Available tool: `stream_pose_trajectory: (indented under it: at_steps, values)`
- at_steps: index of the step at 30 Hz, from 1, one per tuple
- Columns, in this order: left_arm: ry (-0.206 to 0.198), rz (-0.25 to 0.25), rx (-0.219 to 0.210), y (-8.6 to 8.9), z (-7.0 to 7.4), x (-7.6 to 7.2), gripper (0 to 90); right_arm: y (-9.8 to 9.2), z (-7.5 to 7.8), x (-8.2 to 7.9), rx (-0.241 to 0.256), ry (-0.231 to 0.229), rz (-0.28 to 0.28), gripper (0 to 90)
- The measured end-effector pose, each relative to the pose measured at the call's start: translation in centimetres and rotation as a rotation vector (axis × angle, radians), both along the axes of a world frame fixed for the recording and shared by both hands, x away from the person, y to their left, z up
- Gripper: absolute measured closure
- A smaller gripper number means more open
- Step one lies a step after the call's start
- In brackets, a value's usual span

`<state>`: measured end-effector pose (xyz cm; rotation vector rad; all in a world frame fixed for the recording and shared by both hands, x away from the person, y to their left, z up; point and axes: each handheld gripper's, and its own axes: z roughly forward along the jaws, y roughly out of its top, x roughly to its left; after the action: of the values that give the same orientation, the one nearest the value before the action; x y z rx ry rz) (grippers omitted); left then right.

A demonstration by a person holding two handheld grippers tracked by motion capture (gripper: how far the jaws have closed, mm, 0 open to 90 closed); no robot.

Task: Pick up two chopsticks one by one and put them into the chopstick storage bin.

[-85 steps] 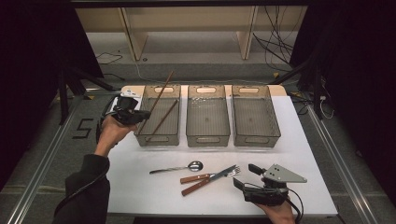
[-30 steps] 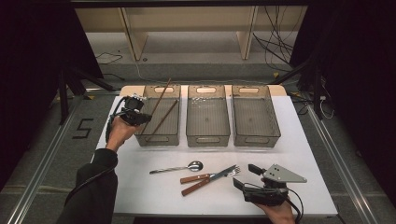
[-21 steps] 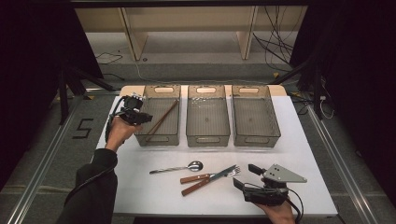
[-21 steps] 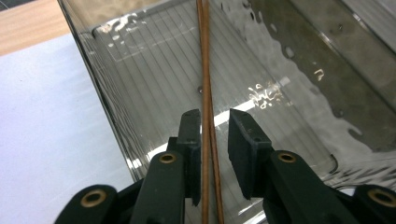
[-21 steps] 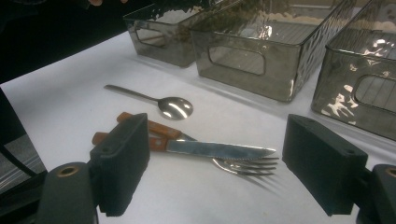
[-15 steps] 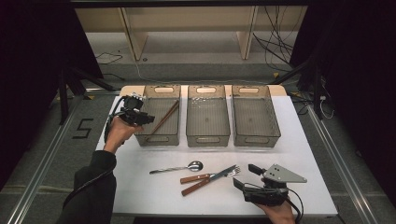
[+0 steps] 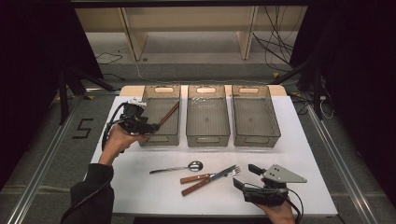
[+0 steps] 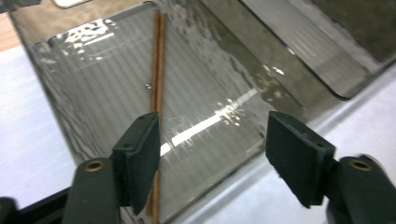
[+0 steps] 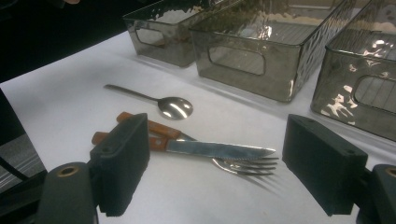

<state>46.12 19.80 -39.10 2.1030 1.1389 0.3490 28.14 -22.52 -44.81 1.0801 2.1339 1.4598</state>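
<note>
A pair of brown chopsticks (image 7: 169, 114) lies slanted inside the left grey bin (image 7: 161, 138). In the left gripper view the chopsticks (image 8: 158, 70) rest flat on the bin's ribbed floor. My left gripper (image 7: 149, 126) hovers over that bin's near left corner, open (image 8: 212, 158) and holding nothing. A spoon (image 7: 180, 168), a wooden-handled knife (image 7: 205, 176) and a fork (image 7: 232, 171) lie on the white table. My right gripper (image 7: 244, 177) stands open just right of them; its own view (image 9: 215, 168) looks over the knife (image 9: 215, 149), fork (image 9: 245, 166) and spoon (image 9: 175, 107).
The middle bin (image 7: 208, 138) and the right bin (image 7: 256, 138) stand beside the left one at the back of the white table (image 7: 140, 186). Its front edge runs just below my right gripper. A dark floor with a "5" mark (image 7: 83, 128) lies to the left.
The chopsticks stood tilted up in my left gripper before; they have dropped and now lie in the left bin, with the gripper open. The right gripper has stayed put.
</note>
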Motion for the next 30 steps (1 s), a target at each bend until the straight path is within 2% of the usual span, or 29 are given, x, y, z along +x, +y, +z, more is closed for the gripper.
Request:
stream_pose_trajectory:
  at_steps: [3,9,22,30]
  values:
    - [-0.005,-0.023,-0.011,0.0,0.0,-0.9,30.0,0.0,0.0,0.0,0.001,0.001,-0.001,23.8]
    - [-0.007,-0.075,0.025,-0.3,0.0,-2.2,26.7,0.1,0.1,-0.1,0.001,-0.003,0.002,23.8]
    - [-0.003,-0.134,0.087,-1.7,-0.2,-3.8,23.5,0.1,0.1,-0.1,-0.001,-0.004,0.004,23.8]
    - [0.002,-0.164,0.106,-2.2,-0.4,-4.7,21.6,0.1,0.1,-0.1,-0.001,-0.003,0.005,23.8]
